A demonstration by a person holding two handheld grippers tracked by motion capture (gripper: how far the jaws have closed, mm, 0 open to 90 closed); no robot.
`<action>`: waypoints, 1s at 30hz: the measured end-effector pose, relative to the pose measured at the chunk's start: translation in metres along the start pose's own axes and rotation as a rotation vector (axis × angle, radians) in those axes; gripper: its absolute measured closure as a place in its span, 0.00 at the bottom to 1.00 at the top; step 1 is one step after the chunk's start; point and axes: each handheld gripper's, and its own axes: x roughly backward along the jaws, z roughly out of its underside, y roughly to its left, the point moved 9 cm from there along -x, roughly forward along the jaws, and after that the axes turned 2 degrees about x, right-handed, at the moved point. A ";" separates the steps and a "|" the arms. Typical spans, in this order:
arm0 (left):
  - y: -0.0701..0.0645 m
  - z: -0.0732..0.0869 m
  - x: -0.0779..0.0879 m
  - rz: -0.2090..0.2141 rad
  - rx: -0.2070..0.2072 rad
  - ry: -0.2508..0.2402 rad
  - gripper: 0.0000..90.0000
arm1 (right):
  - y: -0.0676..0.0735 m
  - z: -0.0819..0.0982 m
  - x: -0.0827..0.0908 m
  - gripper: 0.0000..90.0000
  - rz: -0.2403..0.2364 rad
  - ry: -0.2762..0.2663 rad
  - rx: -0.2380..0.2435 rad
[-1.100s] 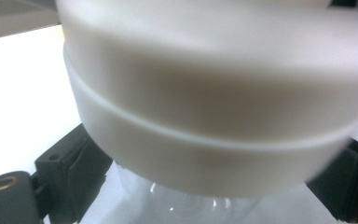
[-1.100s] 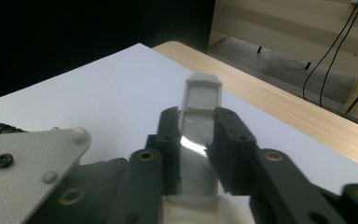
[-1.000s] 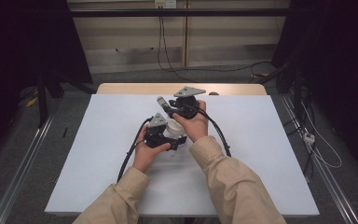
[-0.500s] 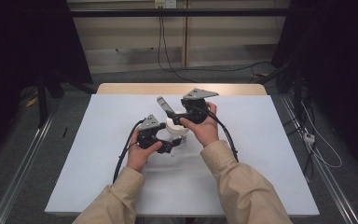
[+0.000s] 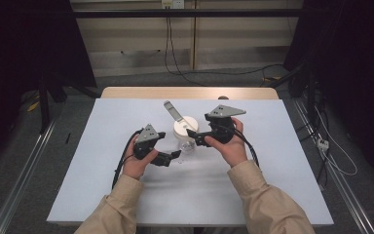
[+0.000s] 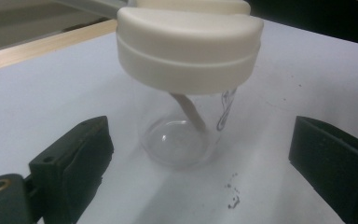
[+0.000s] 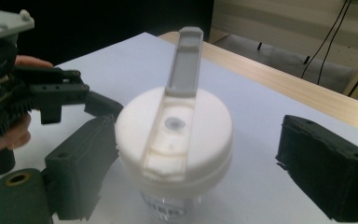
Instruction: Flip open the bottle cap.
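White surface (image 5: 102,185), dark room behind. We see the clear cup (image 6: 182,140) with its white flip lid (image 5: 185,125) standing mid-surface. Left gripper (image 5: 177,155) open; right gripper (image 5: 191,136) has just been opening, jaws flanking the lid, gripping nothing. We judge it light and slippery: grip the lid's rim.

Cream lid (image 7: 175,140) with grey flap (image 7: 184,60), clear cup (image 6: 186,135), white table (image 5: 126,195).

You are working in a laboratory-type recording bay, not a home. The white table (image 5: 102,195) stands on grey floor between metal floor rails (image 5: 19,195). Dark curtains (image 5: 24,58) enclose both sides. Cables (image 5: 168,44) hang down the rear panel wall (image 5: 126,48) from an outlet.
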 end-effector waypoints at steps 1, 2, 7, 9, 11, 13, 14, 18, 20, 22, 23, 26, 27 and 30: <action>0.001 0.001 0.002 -0.003 0.001 0.002 0.06 | 0.000 0.003 0.002 0.12 0.002 -0.001 0.003; 0.002 0.003 0.003 -0.005 -0.001 0.005 0.07 | 0.001 0.006 0.004 0.12 -0.001 0.003 0.005; 0.001 0.006 0.014 -0.004 0.007 0.007 0.07 | 0.001 0.022 0.013 0.11 0.002 0.011 0.005; 0.000 0.008 0.018 -0.002 0.014 0.009 0.07 | 0.001 0.028 0.016 0.10 0.006 0.019 0.003; 0.001 0.010 0.022 0.005 0.019 0.015 0.07 | 0.000 0.034 0.020 0.10 0.007 0.015 0.000; 0.002 0.013 0.025 0.004 0.025 0.019 0.07 | -0.001 0.039 0.024 0.10 0.008 0.018 -0.001; 0.003 0.014 0.028 0.000 0.021 0.023 0.07 | -0.002 0.041 0.026 0.10 0.012 0.016 0.002; 0.004 0.019 0.034 -0.002 0.024 0.032 0.07 | -0.003 0.051 0.033 0.10 0.013 0.019 -0.007; 0.003 0.021 0.036 0.002 0.025 0.036 0.07 | -0.003 0.057 0.037 0.10 0.015 0.018 -0.011; 0.003 0.023 0.039 0.000 0.024 0.040 0.07 | -0.005 0.062 0.040 0.10 0.017 0.025 -0.016; 0.004 0.025 0.040 -0.003 0.019 0.047 0.07 | -0.005 0.064 0.041 0.10 0.016 0.025 -0.017; 0.005 0.028 0.044 -0.008 0.017 0.051 0.07 | -0.007 0.070 0.046 0.10 0.021 0.029 -0.014; 0.005 0.029 0.045 -0.006 0.017 0.052 0.07 | -0.007 0.072 0.047 0.10 0.020 0.030 -0.018; 0.005 0.031 0.048 -0.008 0.015 0.059 0.07 | -0.008 0.077 0.052 0.10 0.025 0.035 -0.017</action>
